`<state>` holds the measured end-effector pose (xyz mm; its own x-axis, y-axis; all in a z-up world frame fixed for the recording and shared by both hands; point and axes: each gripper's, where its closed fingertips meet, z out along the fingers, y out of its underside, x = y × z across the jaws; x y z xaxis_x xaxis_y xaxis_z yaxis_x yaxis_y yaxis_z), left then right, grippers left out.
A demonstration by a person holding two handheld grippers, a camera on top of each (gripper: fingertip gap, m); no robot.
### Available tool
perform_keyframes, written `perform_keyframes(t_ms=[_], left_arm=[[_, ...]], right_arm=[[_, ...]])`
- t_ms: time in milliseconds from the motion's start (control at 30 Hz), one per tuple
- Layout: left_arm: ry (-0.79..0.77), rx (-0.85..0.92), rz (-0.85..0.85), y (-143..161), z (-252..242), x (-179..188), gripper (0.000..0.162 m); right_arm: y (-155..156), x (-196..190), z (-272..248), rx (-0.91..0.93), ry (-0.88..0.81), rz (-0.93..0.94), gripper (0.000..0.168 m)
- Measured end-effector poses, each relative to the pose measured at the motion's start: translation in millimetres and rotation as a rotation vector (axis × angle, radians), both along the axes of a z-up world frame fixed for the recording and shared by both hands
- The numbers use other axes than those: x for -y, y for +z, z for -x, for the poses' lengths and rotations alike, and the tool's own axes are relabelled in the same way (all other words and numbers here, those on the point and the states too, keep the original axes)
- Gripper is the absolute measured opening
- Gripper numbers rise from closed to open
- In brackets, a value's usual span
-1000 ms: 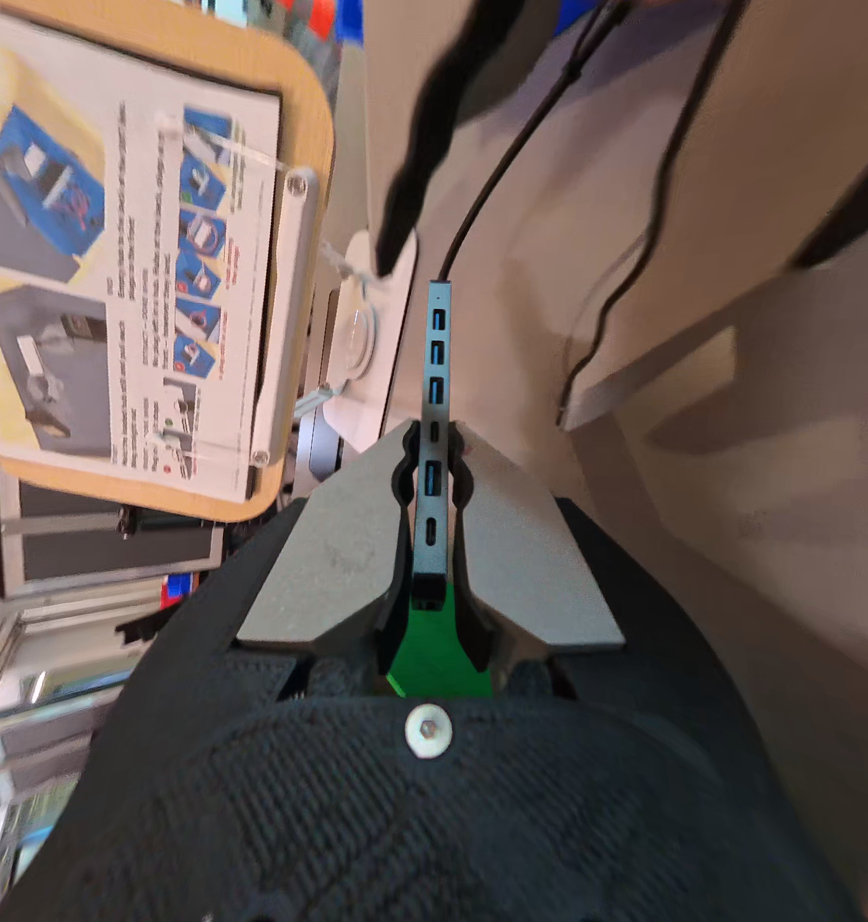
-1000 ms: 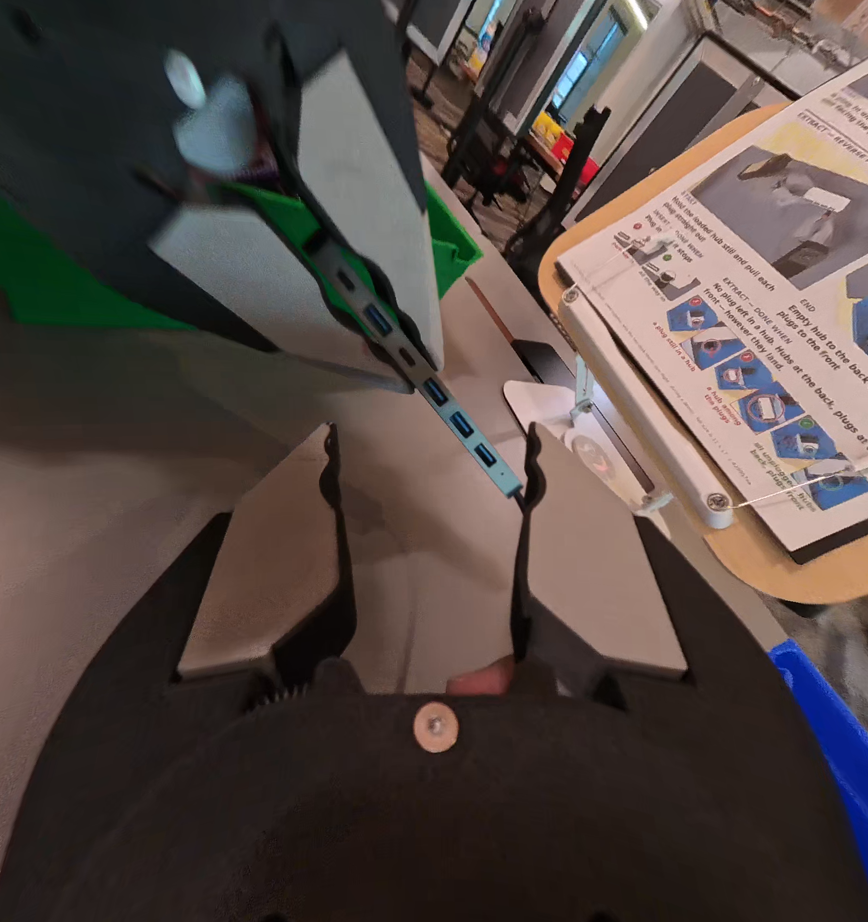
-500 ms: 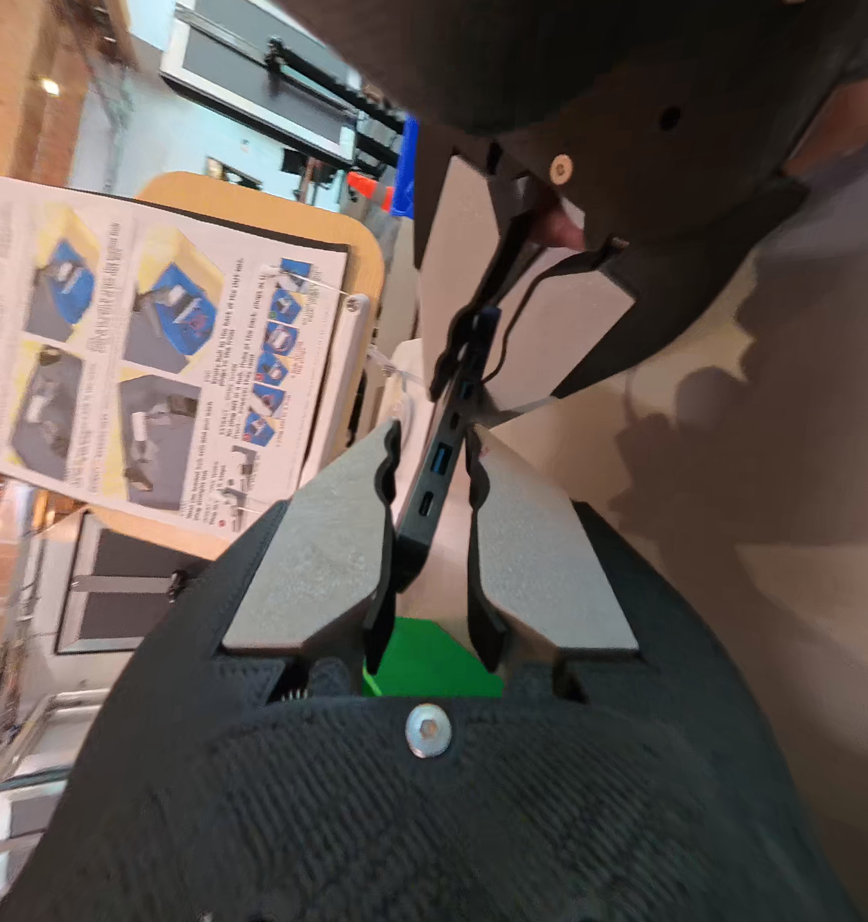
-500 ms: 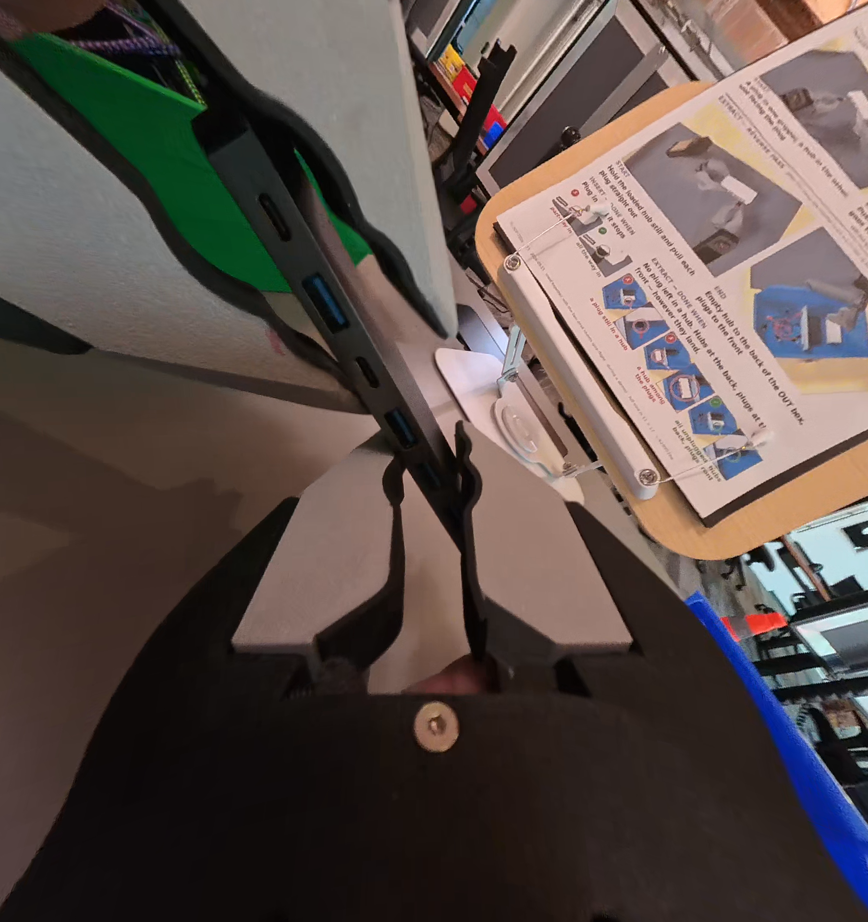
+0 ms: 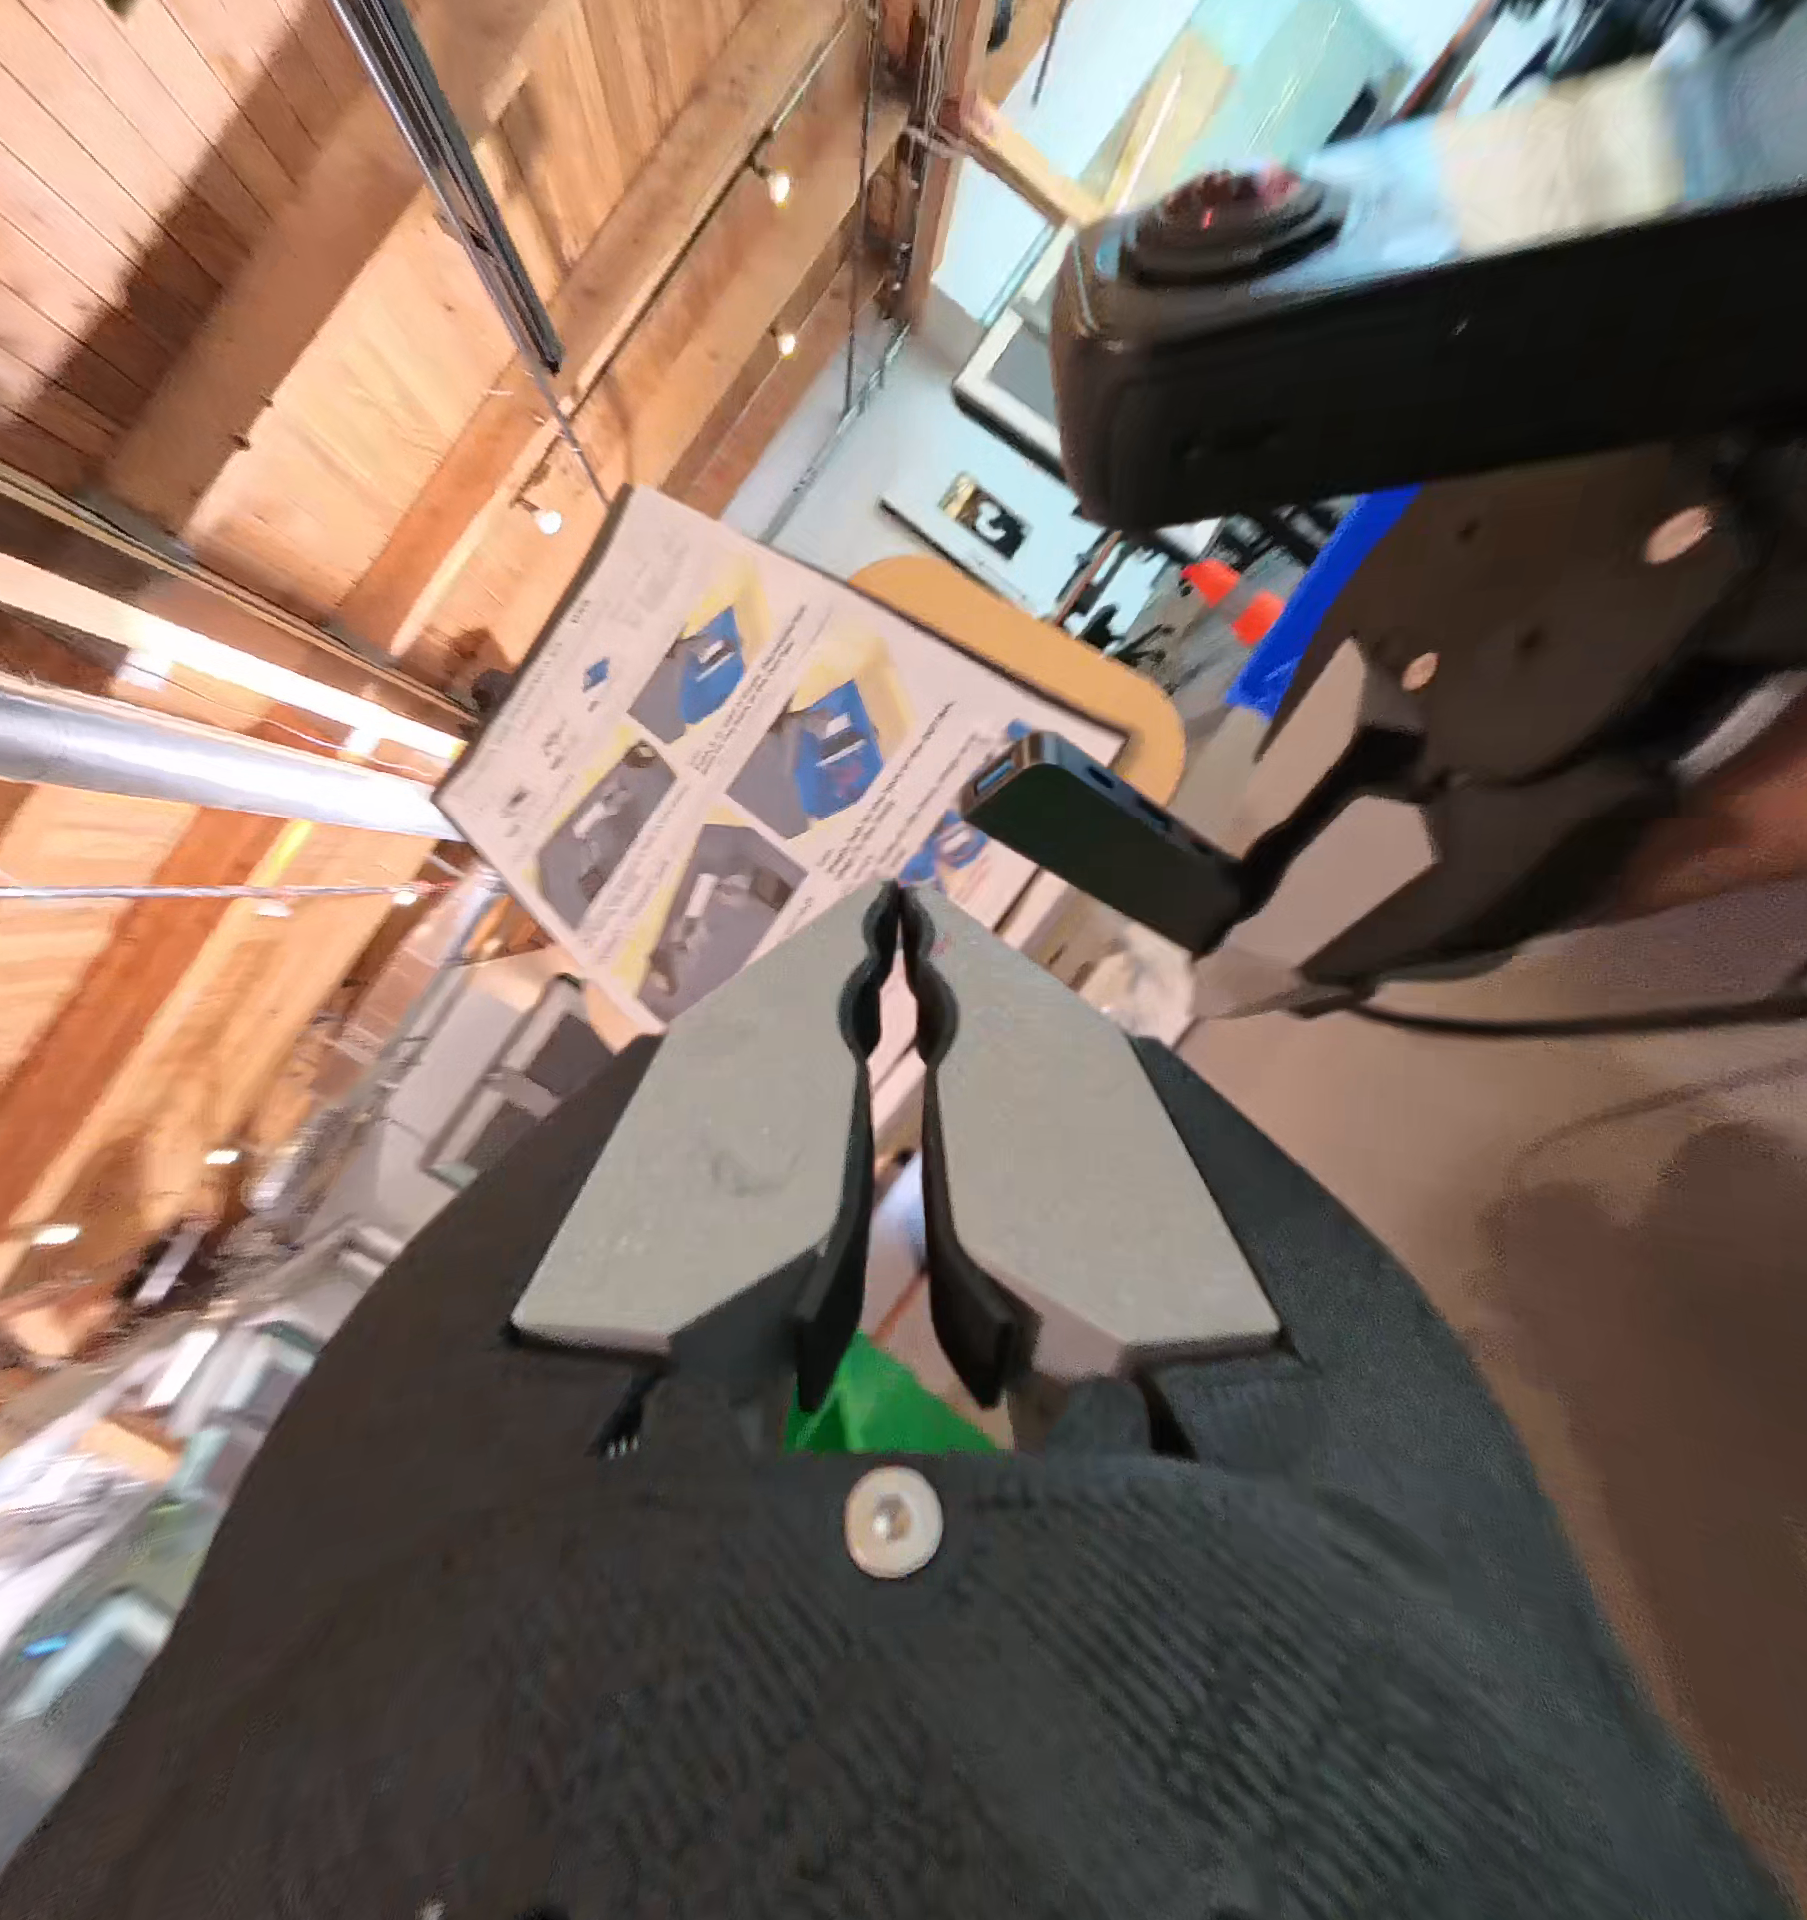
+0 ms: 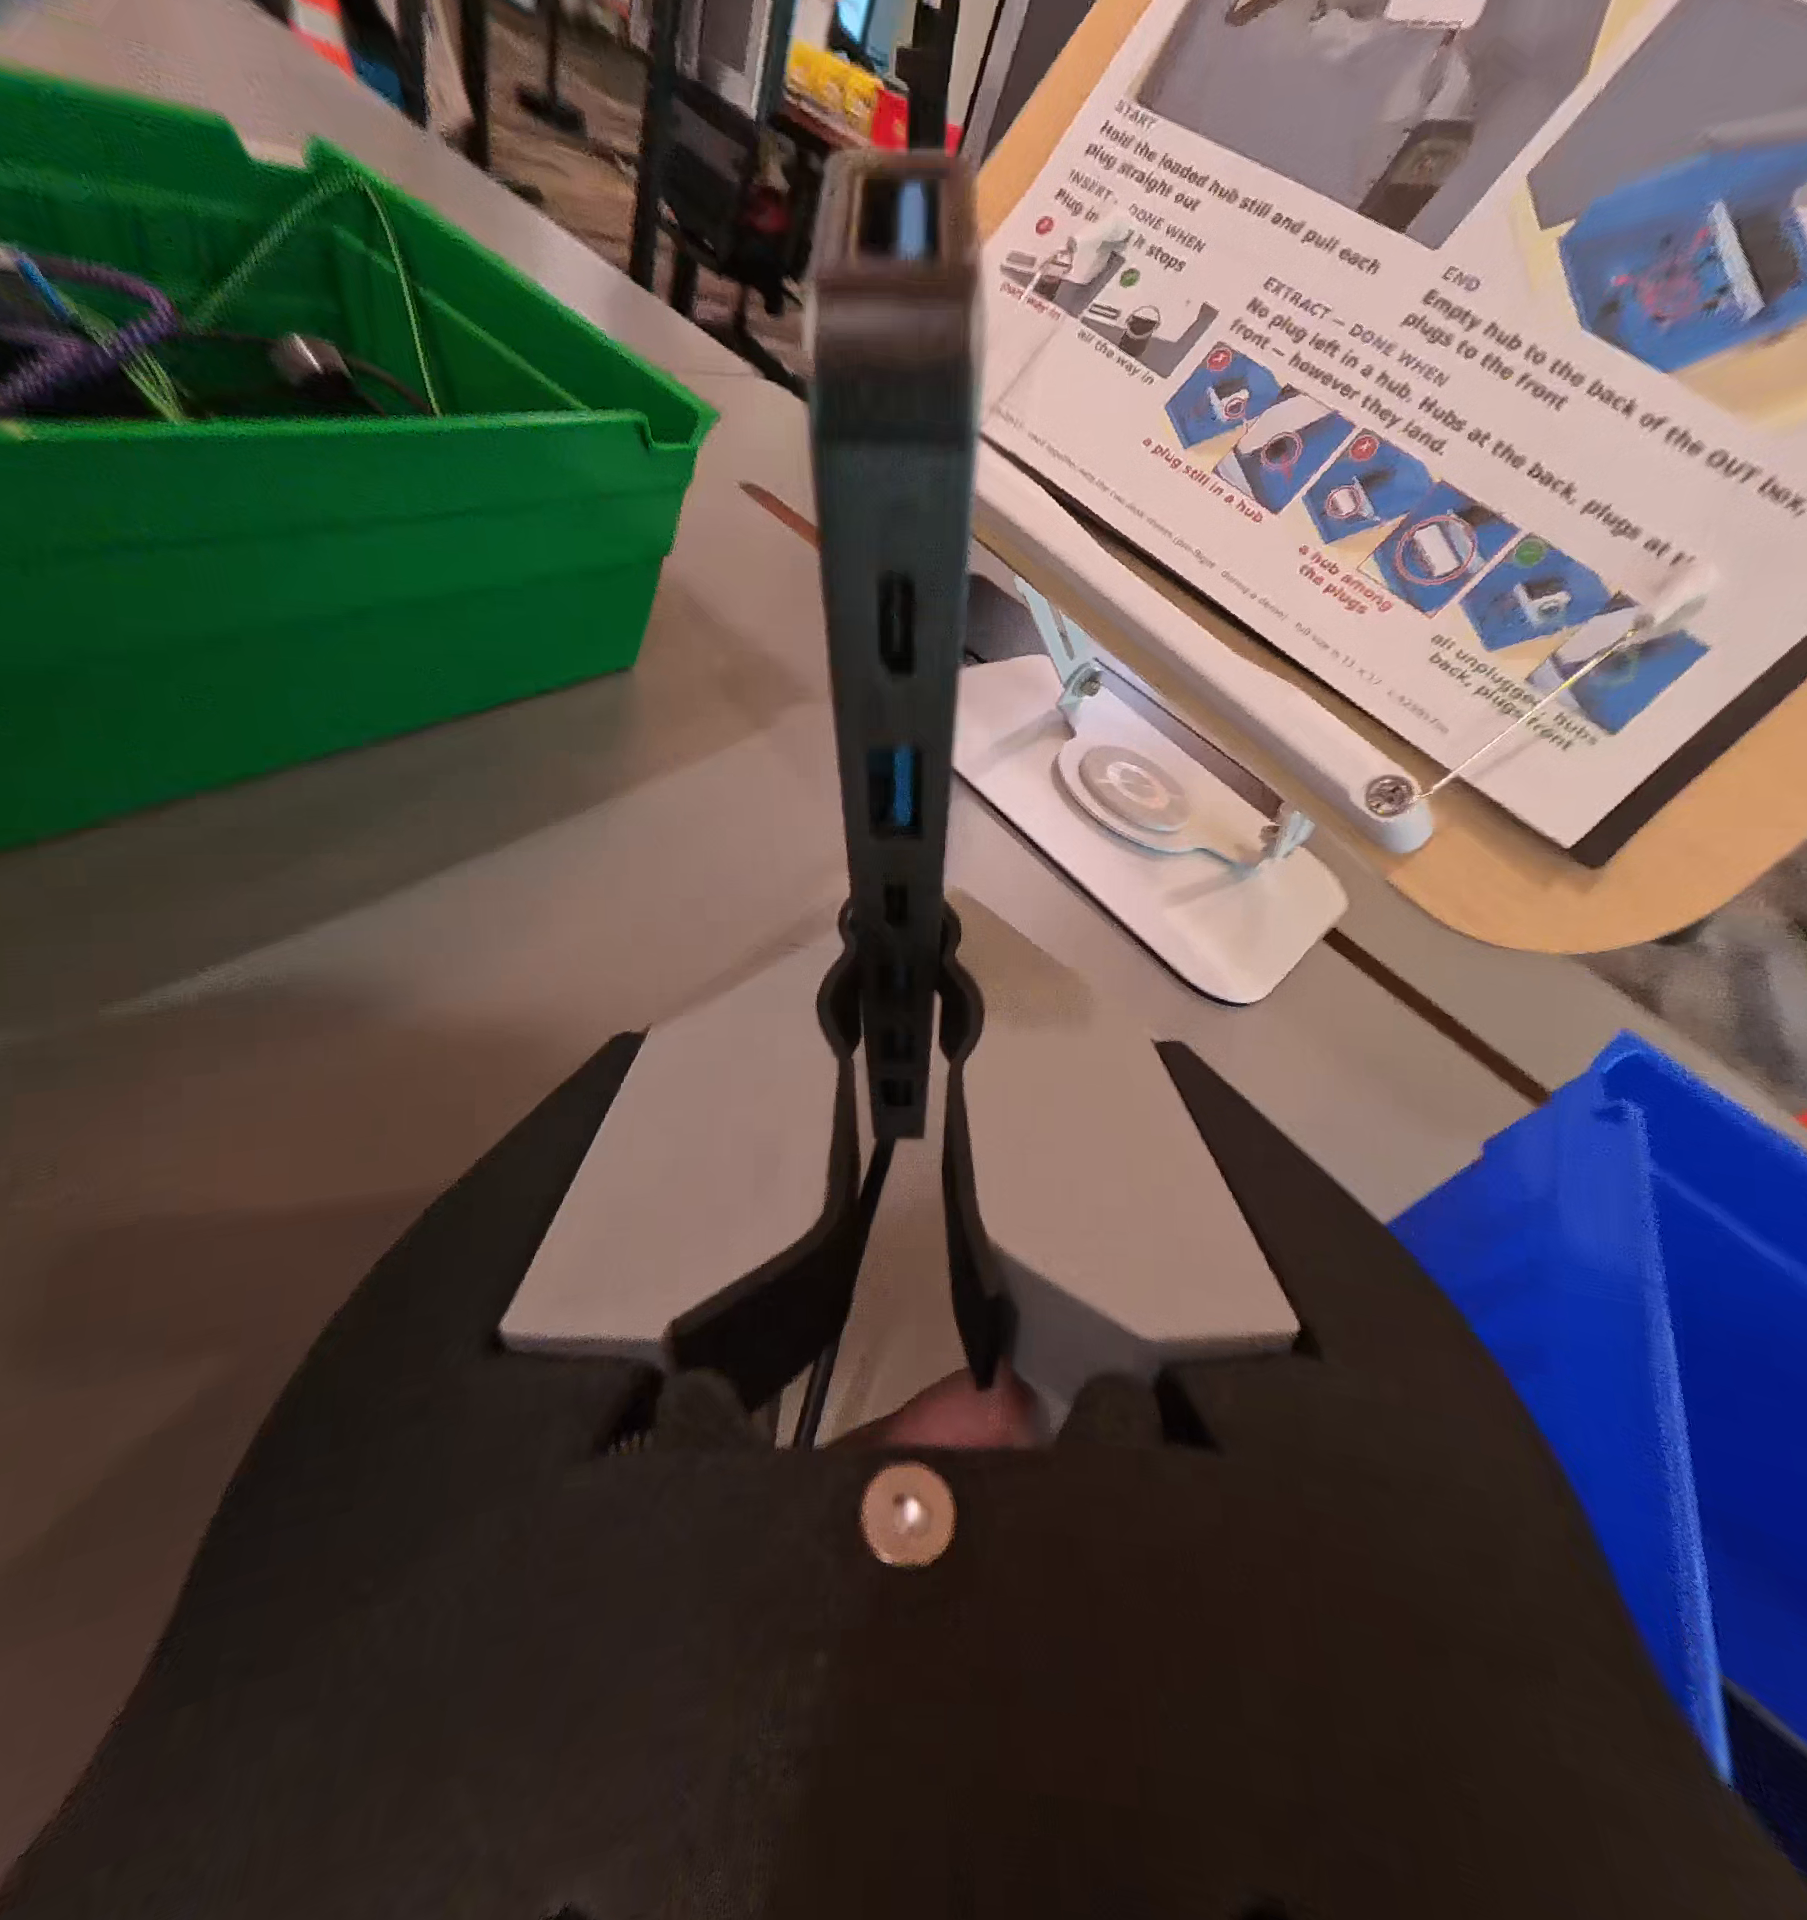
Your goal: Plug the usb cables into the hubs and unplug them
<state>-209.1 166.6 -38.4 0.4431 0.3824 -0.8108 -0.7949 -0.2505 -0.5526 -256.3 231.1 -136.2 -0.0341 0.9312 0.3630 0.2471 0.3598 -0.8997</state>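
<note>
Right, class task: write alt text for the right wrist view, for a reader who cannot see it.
The right tool is shut on the cable end of a dark USB hub, which points away from the camera above a grey table. A green bin of cables stands left, a blue bin right, and an instruction sheet on a stand behind.

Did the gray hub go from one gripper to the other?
Yes. The hub sat in the left gripper before; now the right gripper clamps it, upright beside the instruction sheet, while the left one is shut on nothing.
</note>
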Motion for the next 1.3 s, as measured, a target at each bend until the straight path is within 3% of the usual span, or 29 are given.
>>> perform_keyframes(t_ms=[100, 300, 400, 500, 733, 867, 1067, 1300], left_arm=[[-0.127, 0.222, 0.04, -23, -17, -13, 0.0], [-0.228, 0.544, 0.111, -64, -12, -32, 0.0], [-0.235, 0.62, 0.143, -80, -1, -37, 0.0], [-0.126, 0.631, 0.133, -90, 32, -32, 0.0], [0.021, 0.611, 0.081, -90, 72, -19, 0.0], [0.039, 0.688, -0.004, -79, 94, -3, 0.0], [-0.069, 0.693, -0.004, -75, 80, -6, 0.0], [-0.441, 0.886, -0.01, -63, 31, -16, 0.005]], right_arm=[[8, -5, -2, -0.034, 0.008, 0.104, 0.007], [28, 2, -6, -0.127, 0.071, 0.213, 0.006], [34, -1, -9, -0.154, 0.055, 0.204, 0.007], [36, -2, -10, -0.166, 0.056, 0.219, 0.007], [34, 1, -11, -0.162, 0.065, 0.215, 0.007], [35, 7, -12, -0.162, 0.093, 0.216, 0.007], [36, 24, -13, -0.153, 0.172, 0.183, 0.007], [33, 44, -16, -0.12, 0.273, 0.153, 0.007]])
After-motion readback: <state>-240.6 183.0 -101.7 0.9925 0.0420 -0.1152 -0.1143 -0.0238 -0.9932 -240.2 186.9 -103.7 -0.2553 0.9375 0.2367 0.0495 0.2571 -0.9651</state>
